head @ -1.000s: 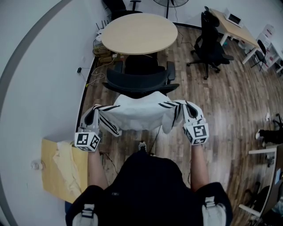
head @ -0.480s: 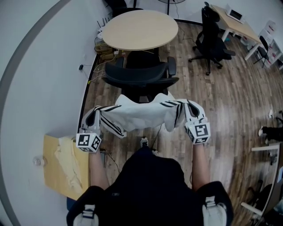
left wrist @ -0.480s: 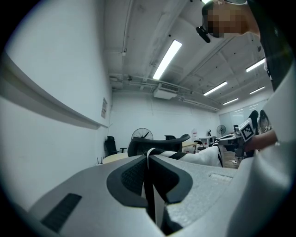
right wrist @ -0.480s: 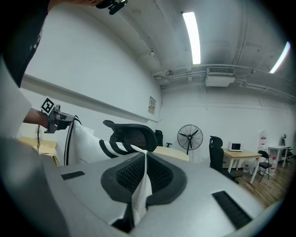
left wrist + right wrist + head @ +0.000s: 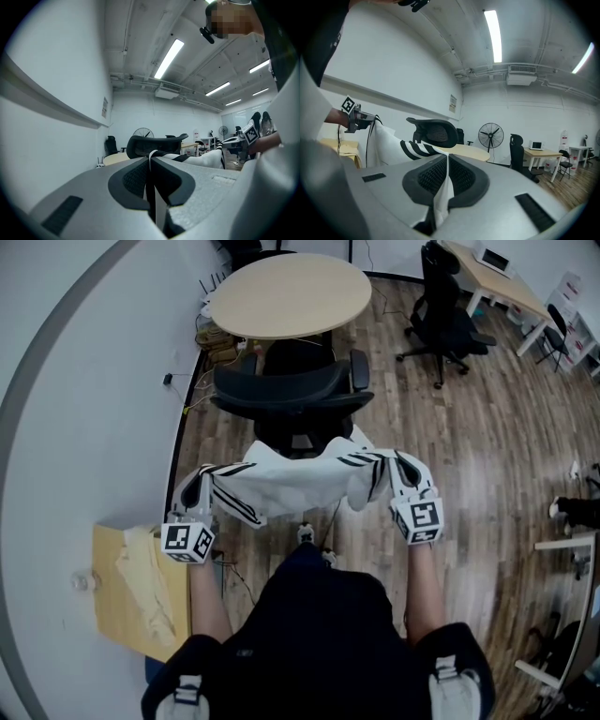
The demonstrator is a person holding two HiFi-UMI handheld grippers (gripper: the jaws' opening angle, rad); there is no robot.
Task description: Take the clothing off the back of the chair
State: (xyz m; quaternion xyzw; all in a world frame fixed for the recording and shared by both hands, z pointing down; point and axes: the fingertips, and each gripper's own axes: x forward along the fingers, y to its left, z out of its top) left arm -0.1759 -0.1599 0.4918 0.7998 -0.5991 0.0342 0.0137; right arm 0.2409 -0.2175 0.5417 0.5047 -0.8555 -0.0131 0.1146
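A white garment with black stripes [image 5: 291, 479] hangs stretched between my two grippers, in the air just in front of the black office chair [image 5: 286, 395] and clear of its back. My left gripper [image 5: 199, 486] is shut on the garment's left end, and a thin fold of cloth [image 5: 151, 161] sticks up between its pads. At the garment's right end my right gripper [image 5: 398, 468] is shut too, with white cloth [image 5: 444, 187] pinched in its jaws. The chair's headrest [image 5: 433, 131] shows beyond the striped cloth.
A round wooden table [image 5: 291, 294] stands behind the chair. A white wall runs along the left. A yellow board with cloth on it [image 5: 136, 596] lies by my left side. Another black chair [image 5: 445, 320] and a desk [image 5: 492, 287] stand at the far right on the wood floor.
Both grippers have drawn back from the chair with the garment; the gap between the cloth and the chair back has widened. The grips are unchanged.
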